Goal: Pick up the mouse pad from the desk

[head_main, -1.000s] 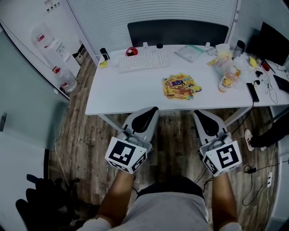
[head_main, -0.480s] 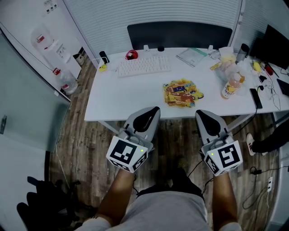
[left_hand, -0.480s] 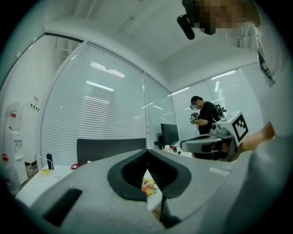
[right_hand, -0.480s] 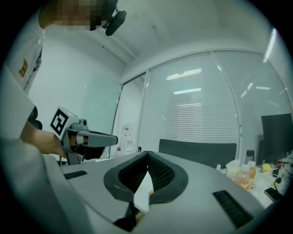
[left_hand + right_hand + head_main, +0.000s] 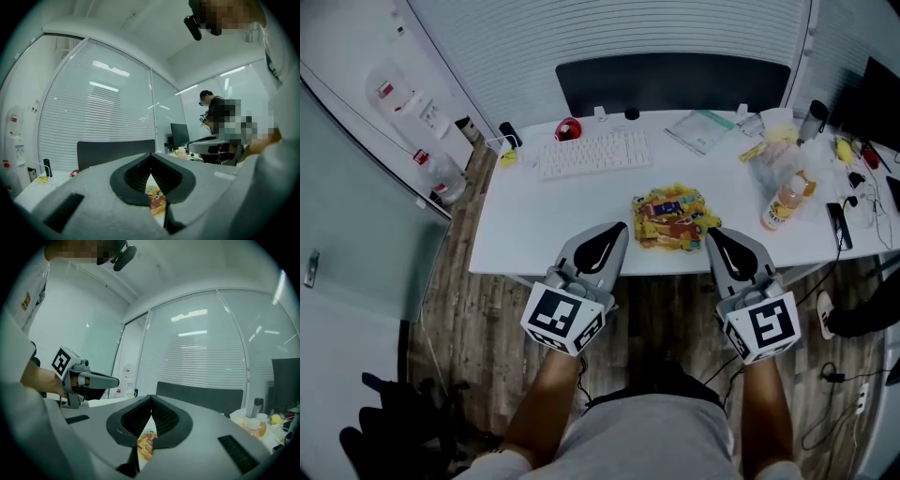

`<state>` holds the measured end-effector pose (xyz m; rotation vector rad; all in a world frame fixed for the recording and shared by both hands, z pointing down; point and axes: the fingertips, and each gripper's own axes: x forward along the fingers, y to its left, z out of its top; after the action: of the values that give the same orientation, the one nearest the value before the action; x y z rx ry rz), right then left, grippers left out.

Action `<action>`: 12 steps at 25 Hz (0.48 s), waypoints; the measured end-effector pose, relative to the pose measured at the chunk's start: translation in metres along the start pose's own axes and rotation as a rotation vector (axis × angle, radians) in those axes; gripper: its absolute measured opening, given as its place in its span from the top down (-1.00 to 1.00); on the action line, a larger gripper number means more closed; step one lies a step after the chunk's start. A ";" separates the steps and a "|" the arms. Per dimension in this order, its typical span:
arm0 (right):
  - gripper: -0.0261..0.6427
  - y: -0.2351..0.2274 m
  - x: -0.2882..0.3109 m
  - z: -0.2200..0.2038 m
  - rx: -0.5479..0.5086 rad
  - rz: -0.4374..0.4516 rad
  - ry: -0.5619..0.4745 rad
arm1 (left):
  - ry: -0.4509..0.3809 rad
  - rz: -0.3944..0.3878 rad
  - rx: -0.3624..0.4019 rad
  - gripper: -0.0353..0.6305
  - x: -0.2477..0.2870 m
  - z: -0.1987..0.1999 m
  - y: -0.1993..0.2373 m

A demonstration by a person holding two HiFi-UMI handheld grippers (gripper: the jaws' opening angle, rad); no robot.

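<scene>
The mouse pad (image 5: 673, 217), a colourful yellow and orange printed sheet, lies flat near the front edge of the white desk (image 5: 534, 225). My left gripper (image 5: 617, 229) is shut and holds nothing, its tip over the desk's front edge just left of the pad. My right gripper (image 5: 712, 232) is shut too, empty, its tip at the pad's right front corner. In the left gripper view the pad (image 5: 156, 199) shows through the slit below the left gripper's (image 5: 151, 157) closed jaws. The right gripper view shows the pad (image 5: 145, 444) the same way.
A white keyboard (image 5: 594, 152) lies behind the pad, a red object (image 5: 568, 129) at the back left. An orange drink bottle (image 5: 782, 202), a plastic bag, papers (image 5: 701, 129) and a phone (image 5: 837, 225) crowd the right side. A black chair back (image 5: 673, 82) stands behind the desk.
Both grippers have come forward together toward the desk. Their tips, earlier over the floor in front of it, now reach its front edge beside the mouse pad. Both stayed shut.
</scene>
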<state>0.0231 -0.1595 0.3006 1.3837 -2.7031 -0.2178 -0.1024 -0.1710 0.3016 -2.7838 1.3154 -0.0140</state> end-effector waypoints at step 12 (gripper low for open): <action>0.89 -0.066 0.040 -0.033 0.000 0.056 0.049 | 0.077 0.076 -0.002 0.85 0.073 -0.026 0.023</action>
<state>0.0578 -0.2332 0.3225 1.2945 -2.6974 -0.1766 -0.0742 -0.2431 0.3243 -2.7592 1.4387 -0.1176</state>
